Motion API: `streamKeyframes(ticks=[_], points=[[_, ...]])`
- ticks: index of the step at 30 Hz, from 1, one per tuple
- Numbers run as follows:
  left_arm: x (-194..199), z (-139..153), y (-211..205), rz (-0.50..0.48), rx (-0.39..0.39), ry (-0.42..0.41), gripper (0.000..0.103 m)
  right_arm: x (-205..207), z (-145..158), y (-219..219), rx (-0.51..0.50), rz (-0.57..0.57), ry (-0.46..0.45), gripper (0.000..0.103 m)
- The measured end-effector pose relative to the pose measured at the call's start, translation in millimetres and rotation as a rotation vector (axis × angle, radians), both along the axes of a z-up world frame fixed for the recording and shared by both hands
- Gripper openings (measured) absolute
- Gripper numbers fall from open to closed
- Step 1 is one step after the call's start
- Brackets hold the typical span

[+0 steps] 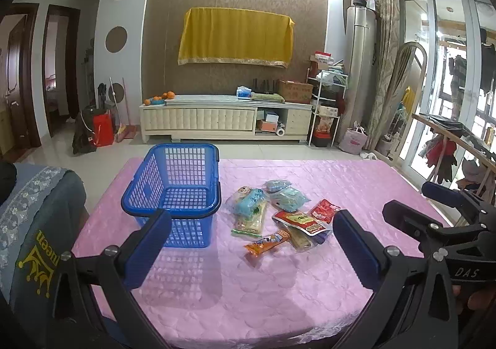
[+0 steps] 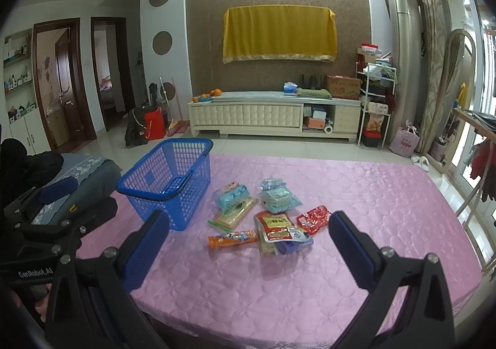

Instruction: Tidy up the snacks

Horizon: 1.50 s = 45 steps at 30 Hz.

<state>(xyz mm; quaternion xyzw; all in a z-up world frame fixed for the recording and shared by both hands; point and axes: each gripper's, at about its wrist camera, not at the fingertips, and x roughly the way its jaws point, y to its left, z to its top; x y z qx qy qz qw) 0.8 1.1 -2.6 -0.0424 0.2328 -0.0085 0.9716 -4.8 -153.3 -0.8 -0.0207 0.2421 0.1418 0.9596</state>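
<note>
The blue plastic basket (image 1: 173,191) stands upright and empty on the pink surface, lattice-walled, its dark handle folded down along the near rim. At about three o'clock from it lies a loose pile of snack packets (image 1: 279,215), just beside it but apart. Two pale blue packs (image 1: 283,194) sit at the pile's twelve o'clock, a red pouch (image 1: 324,209) at three, an orange stick pack (image 1: 268,243) at six.

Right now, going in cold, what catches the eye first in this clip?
The empty blue basket stands on the left of the pink tablecloth, with a loose heap of snack packets just to its right. Behind, a yellow cloth hangs on the brown patterned wall.
</note>
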Motion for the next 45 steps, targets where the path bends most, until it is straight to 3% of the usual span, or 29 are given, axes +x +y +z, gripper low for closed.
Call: streamKeyframes(ticks=[45], points=[[0.5,1.8,-0.9,-0.010,-0.021,0.018,0.103,1.0,-4.6,-0.1,0.003,0.003,0.021,0.103]])
